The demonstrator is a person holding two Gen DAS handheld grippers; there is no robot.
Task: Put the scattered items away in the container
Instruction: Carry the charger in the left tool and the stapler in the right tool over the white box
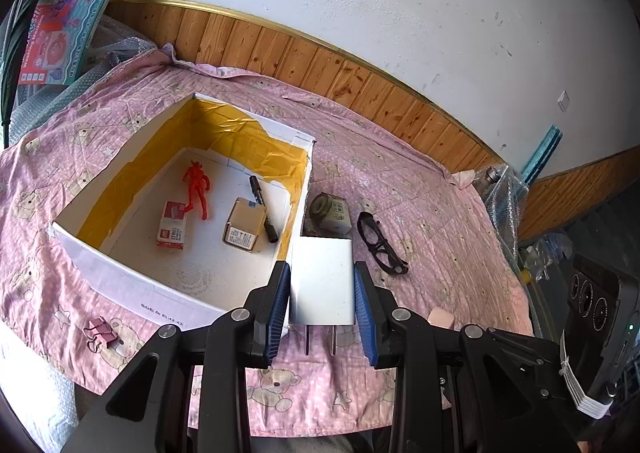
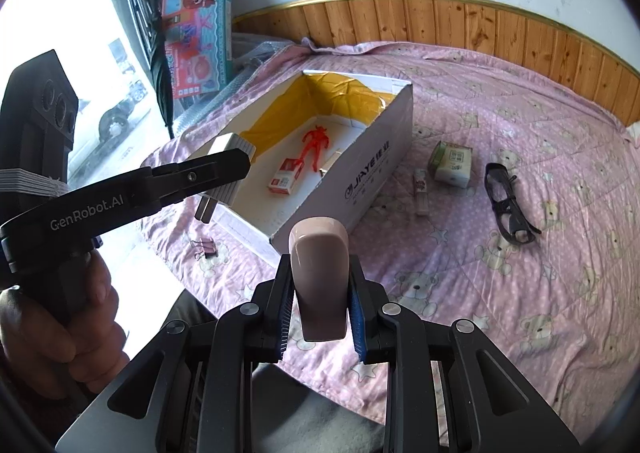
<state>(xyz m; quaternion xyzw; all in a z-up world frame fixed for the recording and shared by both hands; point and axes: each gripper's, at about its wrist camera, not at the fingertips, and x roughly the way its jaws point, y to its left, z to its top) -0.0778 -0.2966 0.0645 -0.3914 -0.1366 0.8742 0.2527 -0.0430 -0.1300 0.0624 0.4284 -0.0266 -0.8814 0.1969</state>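
My left gripper [image 1: 322, 293] is shut on a white plug adapter [image 1: 322, 277], held above the near right corner of the white cardboard box [image 1: 120, 273]; the same adapter [image 2: 228, 173] shows beside the box [image 2: 380, 169] in the right wrist view. Inside the box lie a red toy figure [image 1: 196, 189], a small red-and-white carton [image 1: 172, 225], a tan box [image 1: 244, 225] and a black marker [image 1: 263, 209]. My right gripper [image 2: 320, 301] is shut on a pinkish-beige smooth object [image 2: 319, 277], just in front of the box's near corner.
On the pink bear-print cloth [image 2: 520, 293] lie black glasses [image 2: 508, 205], a green-and-white packet [image 2: 450, 165], a small tube [image 2: 420, 189] and a pink binder clip [image 1: 100, 331]. A toy package [image 2: 200, 37] leans at the back left. A wood-panelled wall [image 1: 320, 65] borders the far side.
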